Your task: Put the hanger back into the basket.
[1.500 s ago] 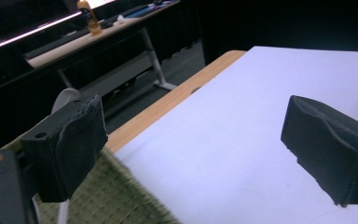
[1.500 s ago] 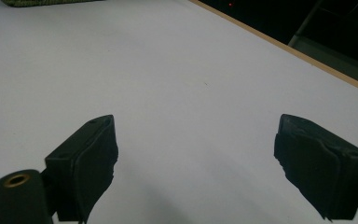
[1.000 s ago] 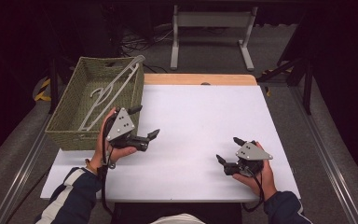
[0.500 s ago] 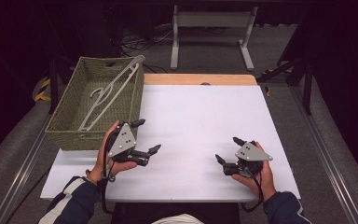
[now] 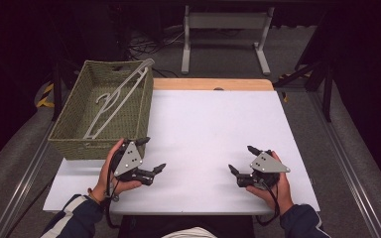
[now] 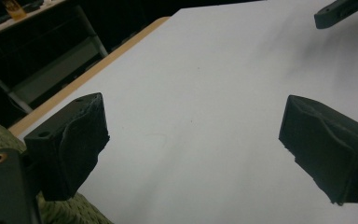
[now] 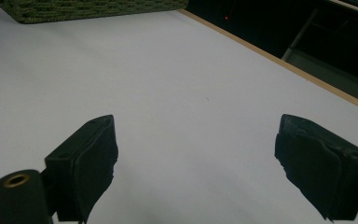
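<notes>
table [image 5: 213, 124]: white top, wooden far edge
frame [image 5: 225, 29]: grey metal, on floor beyond table
cables [image 5: 146, 47]: floor, beside frame

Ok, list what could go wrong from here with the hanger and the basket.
1. The hanger lies tilted in the basket, its upper end propped over the far rim; a pull on one end may snag the hook or drag the basket along.
2. The basket sits at the table's left edge, so a nudge from the left gripper beside it could tip it off.
3. Both pairs of jaws stand open and empty; the right gripper is far from the basket and can hardly steady it.
</notes>
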Demonstrator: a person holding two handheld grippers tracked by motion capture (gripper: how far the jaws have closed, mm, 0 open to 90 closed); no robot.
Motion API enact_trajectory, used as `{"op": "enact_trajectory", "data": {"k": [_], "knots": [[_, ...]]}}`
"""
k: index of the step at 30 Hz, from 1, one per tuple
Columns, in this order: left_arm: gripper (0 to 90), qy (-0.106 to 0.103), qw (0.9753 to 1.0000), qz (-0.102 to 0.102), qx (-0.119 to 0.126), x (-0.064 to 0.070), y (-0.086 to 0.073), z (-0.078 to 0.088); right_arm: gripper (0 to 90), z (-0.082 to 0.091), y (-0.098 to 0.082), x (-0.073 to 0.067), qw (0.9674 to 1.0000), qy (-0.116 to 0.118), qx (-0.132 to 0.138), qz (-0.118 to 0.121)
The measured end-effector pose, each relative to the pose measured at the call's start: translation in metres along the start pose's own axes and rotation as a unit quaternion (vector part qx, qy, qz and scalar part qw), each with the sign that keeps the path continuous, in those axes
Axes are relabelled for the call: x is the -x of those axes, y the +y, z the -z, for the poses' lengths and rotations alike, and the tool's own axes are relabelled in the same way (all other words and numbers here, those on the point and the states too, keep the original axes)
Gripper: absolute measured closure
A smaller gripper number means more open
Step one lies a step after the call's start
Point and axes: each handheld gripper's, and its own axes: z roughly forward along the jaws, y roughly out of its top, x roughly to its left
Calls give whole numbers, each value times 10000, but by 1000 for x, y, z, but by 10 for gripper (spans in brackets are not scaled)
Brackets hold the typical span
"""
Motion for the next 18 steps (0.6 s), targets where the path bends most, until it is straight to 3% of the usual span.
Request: {"op": "enact_trajectory", "data": {"k": [10, 12, 16, 18], "knots": [[73, 103, 9996, 218, -170, 0, -21, 11, 130, 2, 1, -2, 10000, -39, 55, 19], [71, 159, 9994, 204, -236, -2, -26, 14, 129, 2, 2, -2, 10000, -54, 69, 24], [71, 234, 9987, 377, -261, -5, -34, 19, 127, 2, 1, -1, 9999, -76, 69, 5], [70, 323, 9983, 344, -333, -7, -38, 22, 123, 2, 1, -1, 9999, -91, 71, -4]]}}
